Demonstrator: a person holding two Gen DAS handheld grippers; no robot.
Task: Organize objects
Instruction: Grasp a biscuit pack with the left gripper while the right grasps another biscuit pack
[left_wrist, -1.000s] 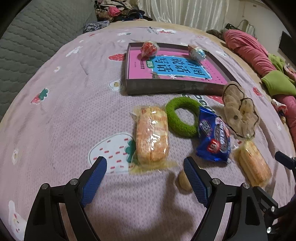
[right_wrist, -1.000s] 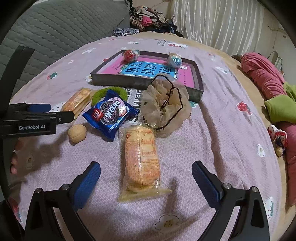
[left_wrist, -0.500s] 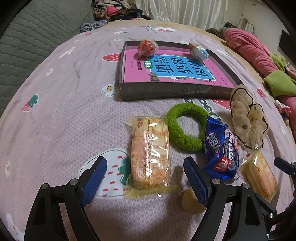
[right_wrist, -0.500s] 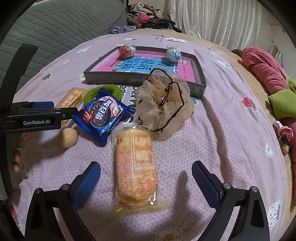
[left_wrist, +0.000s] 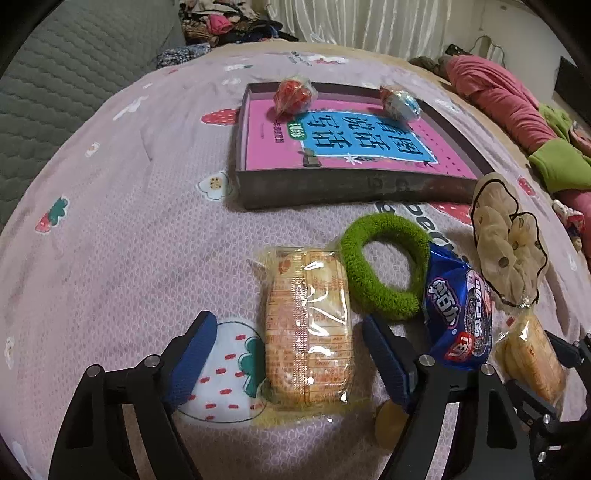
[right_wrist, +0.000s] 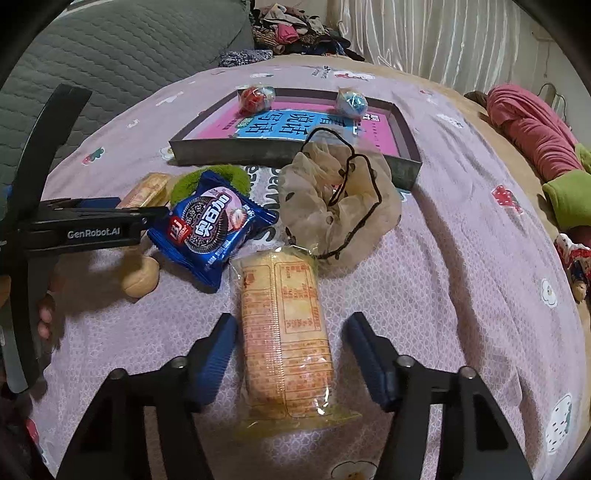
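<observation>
Pink strawberry-print bedspread (left_wrist: 122, 229) is covering the bed, curtains (right_wrist: 443, 40) at 12 o'clock. Left hand-held gripper (left_wrist: 284, 354) is hovering released, straddling a clear-wrapped orange cracker pack (left_wrist: 306, 328). Right hand-held gripper (right_wrist: 291, 354) is released around a second cracker pack (right_wrist: 284, 332). Gray tray (left_wrist: 332, 190) is sitting at 12 o'clock.

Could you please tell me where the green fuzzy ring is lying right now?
In the left wrist view the green fuzzy ring lies on the bedspread, between the clear-wrapped cracker pack and the blue cookie packet, just in front of the grey tray.
</observation>
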